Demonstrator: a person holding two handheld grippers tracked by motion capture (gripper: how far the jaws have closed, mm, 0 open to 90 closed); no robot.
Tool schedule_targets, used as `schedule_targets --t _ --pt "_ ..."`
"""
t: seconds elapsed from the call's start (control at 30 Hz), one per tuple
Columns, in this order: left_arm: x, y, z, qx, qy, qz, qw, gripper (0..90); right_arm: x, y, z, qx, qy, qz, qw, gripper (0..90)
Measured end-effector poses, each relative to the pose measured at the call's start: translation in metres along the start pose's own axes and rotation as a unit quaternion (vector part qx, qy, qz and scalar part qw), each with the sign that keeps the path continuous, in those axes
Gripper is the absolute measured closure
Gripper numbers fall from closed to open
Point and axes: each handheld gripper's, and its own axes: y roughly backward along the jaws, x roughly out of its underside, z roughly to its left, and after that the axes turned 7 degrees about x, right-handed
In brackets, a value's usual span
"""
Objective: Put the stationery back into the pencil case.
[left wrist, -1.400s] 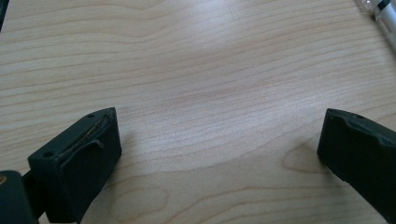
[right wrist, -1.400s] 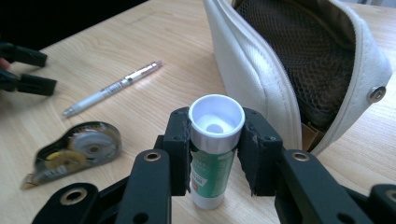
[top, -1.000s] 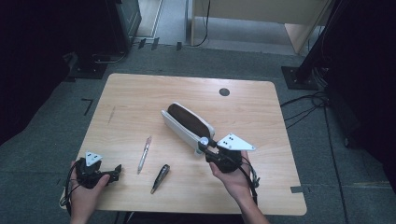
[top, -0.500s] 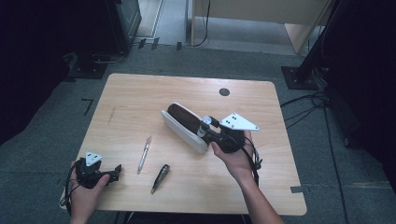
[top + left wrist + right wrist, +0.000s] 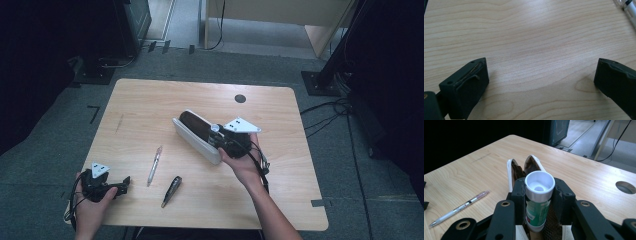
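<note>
Print on tube [image 5: 535,212] and pen [image 5: 459,208] is unreadable.

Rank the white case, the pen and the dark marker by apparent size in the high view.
1. White case, clearly largest.
2. Pen.
3. Dark marker, slightly shorter than the pen but thicker, so these two are close.

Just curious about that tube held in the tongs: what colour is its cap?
White. The cap tops a green tube, best seen in the right gripper view.
</note>
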Motion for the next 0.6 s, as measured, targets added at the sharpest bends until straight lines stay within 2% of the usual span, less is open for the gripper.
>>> schedule_targets --t 0.27,0.47,0.6 --pt "0.000 0.000 0.000 0.000 -0.001 0.001 1.0000 0.0 0.001 -0.008 -0.002 -0.002 -0.008 0.003 1.0000 64.1" --pt "0.000 0.000 0.000 0.000 -0.001 0.000 1.0000 0.0 0.000 -0.014 0.000 -0.003 -0.009 0.006 0.9999 69.6" --pt "0.000 0.000 0.000 0.000 -0.001 0.001 1.0000 0.0 -0.002 -0.018 0.002 -0.007 -0.009 0.004 0.9999 69.3"
